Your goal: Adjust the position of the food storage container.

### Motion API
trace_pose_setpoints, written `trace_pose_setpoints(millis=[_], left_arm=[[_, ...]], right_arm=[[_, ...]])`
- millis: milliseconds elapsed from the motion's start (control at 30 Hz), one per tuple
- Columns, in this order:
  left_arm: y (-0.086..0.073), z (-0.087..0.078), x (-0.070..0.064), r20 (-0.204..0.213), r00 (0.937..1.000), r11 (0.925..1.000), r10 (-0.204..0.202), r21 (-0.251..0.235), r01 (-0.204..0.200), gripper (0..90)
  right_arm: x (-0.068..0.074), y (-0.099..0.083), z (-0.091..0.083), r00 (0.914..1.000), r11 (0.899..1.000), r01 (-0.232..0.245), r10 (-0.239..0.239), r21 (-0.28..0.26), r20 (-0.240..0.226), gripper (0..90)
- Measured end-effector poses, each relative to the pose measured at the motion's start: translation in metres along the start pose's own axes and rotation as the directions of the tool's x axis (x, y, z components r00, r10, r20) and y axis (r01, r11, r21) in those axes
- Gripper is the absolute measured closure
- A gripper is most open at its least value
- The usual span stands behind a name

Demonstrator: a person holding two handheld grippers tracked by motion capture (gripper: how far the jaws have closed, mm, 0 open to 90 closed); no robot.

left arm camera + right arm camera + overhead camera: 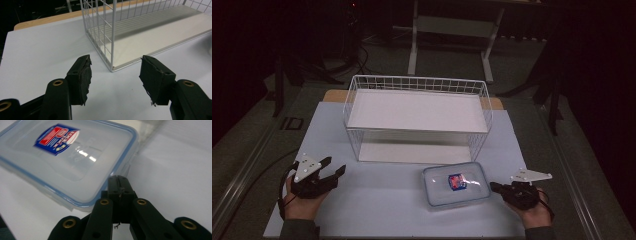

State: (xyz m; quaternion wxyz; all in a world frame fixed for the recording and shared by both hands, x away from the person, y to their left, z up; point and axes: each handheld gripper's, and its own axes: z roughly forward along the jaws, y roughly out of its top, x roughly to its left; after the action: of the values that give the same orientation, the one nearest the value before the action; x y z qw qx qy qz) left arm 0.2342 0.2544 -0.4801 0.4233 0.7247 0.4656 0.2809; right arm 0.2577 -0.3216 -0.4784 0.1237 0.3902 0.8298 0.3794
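I am seeing the lidded container (456,184) lying flat, long axis running left-right across the lower frame. My right hand-held gripper (495,187), jaws pressed together, is sitting just beside its right end; my left hand-held gripper (333,167) is gaping apart at lower left.

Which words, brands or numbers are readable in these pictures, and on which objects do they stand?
Blue and red sticker on the lid of the clear plastic container: it carries print, but it is too blurred to read.
Wire basket, right gripper: no writing visible.
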Motion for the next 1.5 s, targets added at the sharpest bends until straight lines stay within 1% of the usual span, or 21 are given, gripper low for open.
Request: trace_pose_setpoints(millis=[33, 67, 200, 333, 433, 500, 567, 700, 800, 933, 1133, 1300, 1333, 1367, 1433, 1500], left_arm=[[0.0, 0.0, 0.0, 0.001, 1.0, 1.0, -0.002, -0.002, 0.002, 41.8], [0.0, 0.0, 0.001, 0.002, 1.0, 1.0, -0.002, -0.003, 0.002, 41.8], [0.0, 0.0, 0.0, 0.006, 1.0, 1.0, -0.001, -0.002, 0.001, 41.8], [0.0, 0.0, -0.001, 0.009, 1.0, 1.0, 0.003, 0.001, -0.003, 41.8], [0.001, 0.0, -0.002, 0.011, 0.9999, 1.0, 0.0, -0.001, 0.0, 41.8], [0.001, 0.0, -0.003, 0.011, 0.9999, 1.0, 0.002, -0.001, -0.002, 41.8], [0.001, 0.001, -0.006, 0.017, 0.9998, 1.0, 0.008, 0.002, -0.008, 41.8], [0.003, 0.002, -0.01, 0.023, 0.9996, 0.9999, 0.016, 0.004, -0.016, 41.8], [0.004, 0.003, -0.012, 0.028, 0.9994, 0.9997, 0.022, 0.007, -0.022, 41.8], [0.004, 0.004, -0.014, 0.032, 0.9991, 0.9996, 0.027, 0.006, -0.028, 41.8], [0.004, 0.004, -0.014, 0.037, 0.999, 0.9996, 0.027, 0.005, -0.028, 41.8], [0.004, 0.003, -0.015, 0.04, 0.9989, 0.9997, 0.026, 0.0, -0.026, 41.8], [0.004, 0.002, -0.014, 0.041, 0.9989, 0.9997, 0.023, -0.003, -0.023, 41.7], [0.005, 0.002, -0.014, 0.041, 0.9989, 0.9998, 0.021, -0.004, -0.021, 41.8], [0.005, 0.002, -0.014, 0.044, 0.9988, 0.9998, 0.019, -0.005, -0.019, 41.7], [0.005, 0.002, -0.014, 0.046, 0.9988, 0.9998, 0.019, -0.005, -0.019, 41.7]], right_arm=[[0.009, 0.005, 0.006, 0.9995, 1.0, 0.028, -0.028, 0.008, -0.015, 90.0], [0.009, 0.005, 0.006, 0.9995, 1.0, 0.028, -0.028, 0.008, -0.015, 90.0], [0.028, 0.015, 0.018, 0.9956, 0.997, 0.08, -0.079, 0.013, -0.05, 90.0], [0.04, 0.022, 0.027, 0.9917, 0.994, 0.109, -0.108, 0.007, -0.07, 90.0], [0.047, 0.027, 0.034, 0.9889, 0.993, 0.119, -0.118, -0.001, -0.09, 90.0], [0.047, 0.027, 0.034, 0.9889, 0.993, 0.119, -0.118, -0.001, -0.09, 90.0], [0.051, 0.029, 0.037, 0.9871, 0.993, 0.121, -0.121, -0.004, -0.105, 90.0], [0.054, 0.031, 0.041, 0.9859, 0.993, 0.118, -0.118, -0.008, -0.119, 90.0], [0.058, 0.033, 0.045, 0.984, 0.992, 0.126, -0.126, -0.01, -0.126, 90.0], [0.063, 0.036, 0.048, 0.9825, 0.99, 0.137, -0.138, -0.013, -0.126, 90.0], [0.068, 0.039, 0.054, 0.9824, 0.991, 0.136, -0.137, -0.02, -0.126, 90.0], [0.068, 0.04, 0.054, 0.9828, 0.99, 0.144, -0.144, -0.008, -0.116, 87.3], [0.065, 0.04, 0.053, 0.9861, 0.991, 0.135, -0.136, -0.013, -0.097, 83.6], [0.064, 0.04, 0.051, 0.988, 0.992, 0.124, -0.126, -0.025, -0.089, 82.3], [0.06, 0.039, 0.047, 0.9923, 0.994, 0.092, -0.096, -0.05, -0.078, 80.4], [0.056, 0.039, 0.043, 0.995, 0.995, 0.06, -0.065, -0.075, -0.075, 76.0]])
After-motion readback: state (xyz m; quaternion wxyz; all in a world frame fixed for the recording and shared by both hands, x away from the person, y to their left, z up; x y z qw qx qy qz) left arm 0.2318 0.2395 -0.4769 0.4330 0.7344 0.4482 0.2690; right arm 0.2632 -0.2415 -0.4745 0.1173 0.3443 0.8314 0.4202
